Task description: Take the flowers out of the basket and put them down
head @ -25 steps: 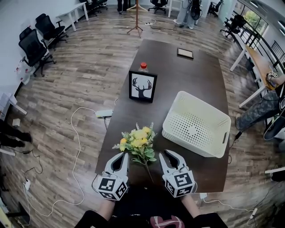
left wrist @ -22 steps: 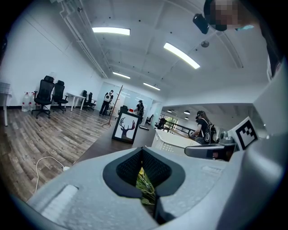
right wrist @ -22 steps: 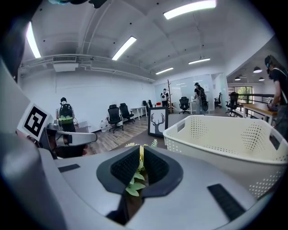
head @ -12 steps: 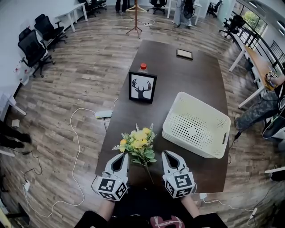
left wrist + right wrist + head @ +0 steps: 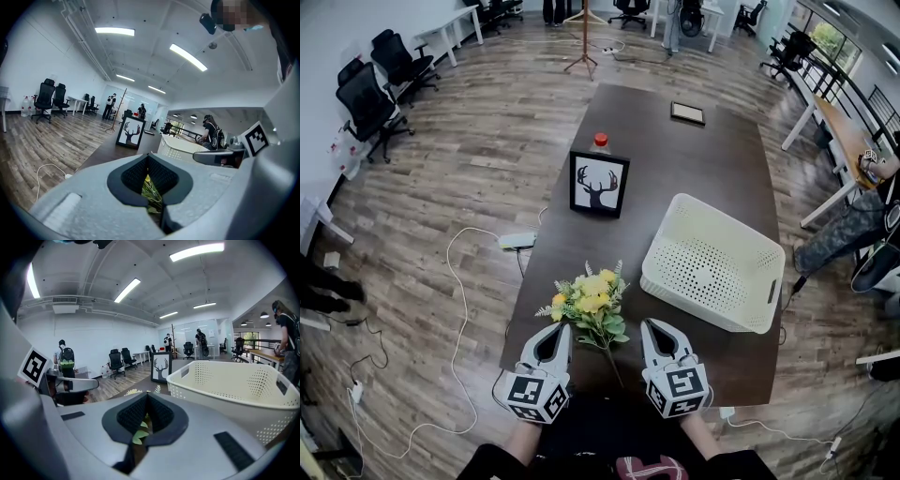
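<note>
Now flowers (image 5: 592,302) lie near the table (image 5: 694,169) edge (basket (image 5: 712,267) apart).

Table layout, near edge to far end
Flowers (image 5: 591,302) lie on the table (image 5: 675,159) by its near edge, the stem running back between the left gripper (image 5: 558,330) and the right gripper (image 5: 654,328). The basket (image 5: 712,309) sits to their right, apart from them. The frame (image 5: 600,184) stands behind the flowers, with a bottle (image 5: 600,141) just behind it and a tablet (image 5: 688,112) at the far end. A power strip (image 5: 517,240) is on the floor, left.
</note>
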### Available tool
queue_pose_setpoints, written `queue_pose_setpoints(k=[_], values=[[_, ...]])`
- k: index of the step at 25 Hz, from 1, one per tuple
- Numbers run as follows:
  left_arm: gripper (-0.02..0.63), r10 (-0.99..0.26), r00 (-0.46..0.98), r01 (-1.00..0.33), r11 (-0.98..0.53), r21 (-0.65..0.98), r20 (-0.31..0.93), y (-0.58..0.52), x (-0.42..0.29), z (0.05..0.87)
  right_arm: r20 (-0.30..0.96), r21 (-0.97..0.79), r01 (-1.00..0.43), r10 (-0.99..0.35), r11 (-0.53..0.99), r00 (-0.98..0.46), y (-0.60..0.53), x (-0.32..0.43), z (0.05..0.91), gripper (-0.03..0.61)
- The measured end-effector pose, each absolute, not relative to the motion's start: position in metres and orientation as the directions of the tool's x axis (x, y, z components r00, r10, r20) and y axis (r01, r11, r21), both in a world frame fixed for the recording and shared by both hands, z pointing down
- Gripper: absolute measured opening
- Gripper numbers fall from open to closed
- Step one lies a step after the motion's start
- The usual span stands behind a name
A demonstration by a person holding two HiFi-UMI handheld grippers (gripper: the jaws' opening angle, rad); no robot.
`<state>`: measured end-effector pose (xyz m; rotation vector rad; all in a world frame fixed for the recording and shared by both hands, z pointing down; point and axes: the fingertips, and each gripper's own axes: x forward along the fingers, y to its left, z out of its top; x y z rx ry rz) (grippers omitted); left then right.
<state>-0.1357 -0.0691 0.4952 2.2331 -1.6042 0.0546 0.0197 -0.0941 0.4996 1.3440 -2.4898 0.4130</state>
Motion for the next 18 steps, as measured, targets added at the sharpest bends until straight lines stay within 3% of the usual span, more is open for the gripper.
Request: queue_pose_setpoints(k=[18], values=[[0.008,-0.895,0.35,-0.92,-0.272,0.281,0.277,-0.068,-0.13,0.506,0.387,-0.098,-0.844,-0.762,0.527,-0.52,-0.095,0.023,0.508,0.006]])
